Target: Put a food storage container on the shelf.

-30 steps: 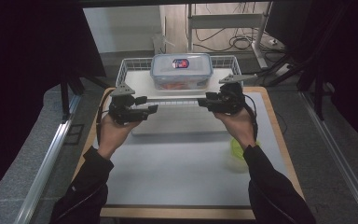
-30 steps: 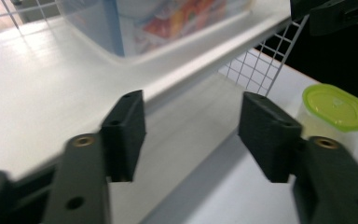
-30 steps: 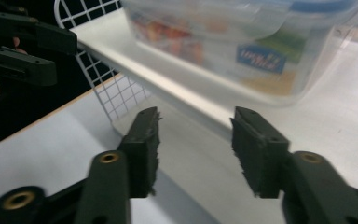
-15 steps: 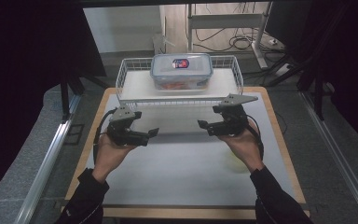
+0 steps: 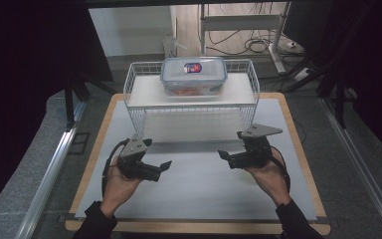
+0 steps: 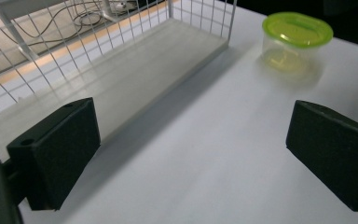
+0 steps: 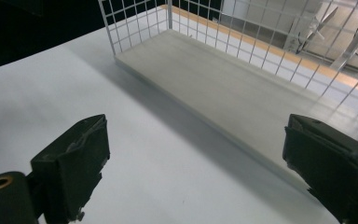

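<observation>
A clear box with a blue-rimmed lid point(image 5: 193, 74) stands on the top shelf of a white wire rack point(image 5: 140, 94) at the back of the table. Both my grippers hover over the white mat in front of the rack, each held in a hand. My left gripper point(image 5: 162, 170) is open with nothing between its jaws, and so is my right gripper point(image 5: 226, 159). In the left gripper view the left gripper point(image 6: 191, 154) faces a small clear tub with a green lid point(image 6: 297, 39) farther off. In the right gripper view the right gripper point(image 7: 200, 172) faces the rack's bare lower shelf point(image 7: 223, 79).
The white mat point(image 5: 199, 189) lies on a wooden table point(image 5: 94, 149). Metal rails run along both sides of the table. Cables and a desk frame point(image 5: 258, 45) lie on the floor behind the rack.
Both grippers have drawn back from the rack toward the person and now sit lower over the mat's middle. Both stay open. The box on the rack has not moved.
</observation>
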